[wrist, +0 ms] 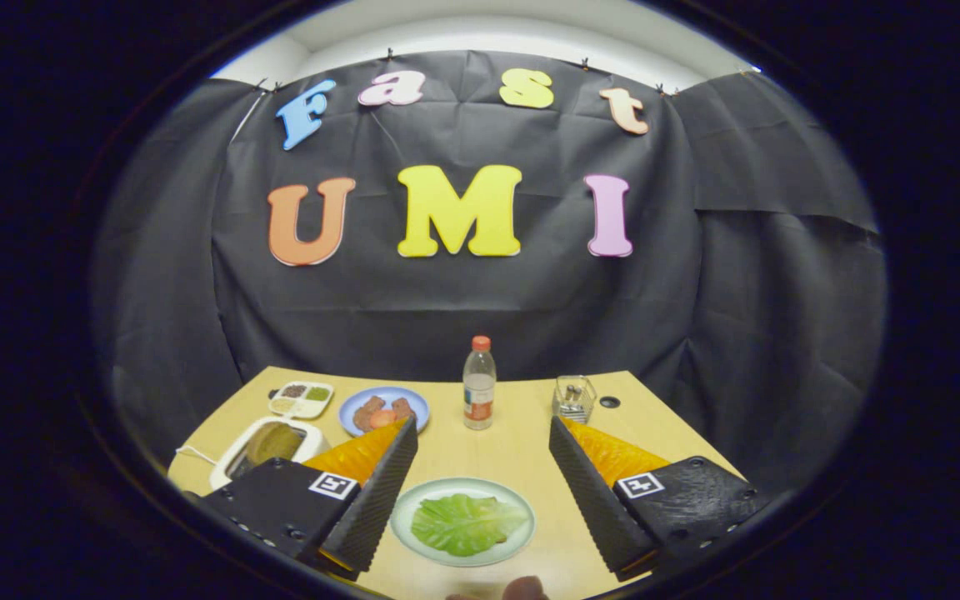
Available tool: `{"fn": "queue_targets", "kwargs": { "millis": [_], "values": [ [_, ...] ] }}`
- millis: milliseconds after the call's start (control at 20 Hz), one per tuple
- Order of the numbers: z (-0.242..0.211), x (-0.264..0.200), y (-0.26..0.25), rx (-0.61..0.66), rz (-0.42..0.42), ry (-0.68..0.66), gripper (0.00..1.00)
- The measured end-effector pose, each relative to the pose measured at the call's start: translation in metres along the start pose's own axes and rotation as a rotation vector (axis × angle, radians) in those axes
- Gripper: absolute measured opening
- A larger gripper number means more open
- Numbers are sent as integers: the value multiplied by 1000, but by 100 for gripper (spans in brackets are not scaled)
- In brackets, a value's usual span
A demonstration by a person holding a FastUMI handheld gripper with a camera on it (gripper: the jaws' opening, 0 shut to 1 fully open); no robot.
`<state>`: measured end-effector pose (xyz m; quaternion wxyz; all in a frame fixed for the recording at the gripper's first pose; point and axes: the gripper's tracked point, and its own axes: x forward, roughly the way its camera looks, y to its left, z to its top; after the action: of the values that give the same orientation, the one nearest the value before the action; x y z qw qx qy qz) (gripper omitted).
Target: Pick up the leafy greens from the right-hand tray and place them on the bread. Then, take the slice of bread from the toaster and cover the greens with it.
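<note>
The gripper (480,467) fingers are wide open and hold nothing; the flat green leafy greens (467,523) on the round pale plate (413,500) lie between them, low down

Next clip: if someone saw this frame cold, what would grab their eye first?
First, the green leaf lying on a pale plate, between the wide-open fingers of the gripper. Beyond the fingers, a clear bottle with an orange cap stands upright mid-table. To its left sit a blue plate of food and, nearer, a white toaster holding a slice of bread.
</note>
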<state>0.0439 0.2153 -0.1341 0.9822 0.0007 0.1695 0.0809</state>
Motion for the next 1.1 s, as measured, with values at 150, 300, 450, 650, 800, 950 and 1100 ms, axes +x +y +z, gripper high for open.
{"fn": "queue_targets", "kwargs": {
  "millis": [150,300,450,650,800,950,1100],
  "values": [
    [3,-10,50,17,45,-6,96],
    [-10,-12,111,40,141,25,96],
    [-30,-9,157,26,182,74,96],
    [-52,2,200,11,203,119,96],
    [-68,18,209,-6,168,149,96],
    [-83,30,219,4,149,200,89],
    [-92,41,225,1,142,223,76]
  ]
}}
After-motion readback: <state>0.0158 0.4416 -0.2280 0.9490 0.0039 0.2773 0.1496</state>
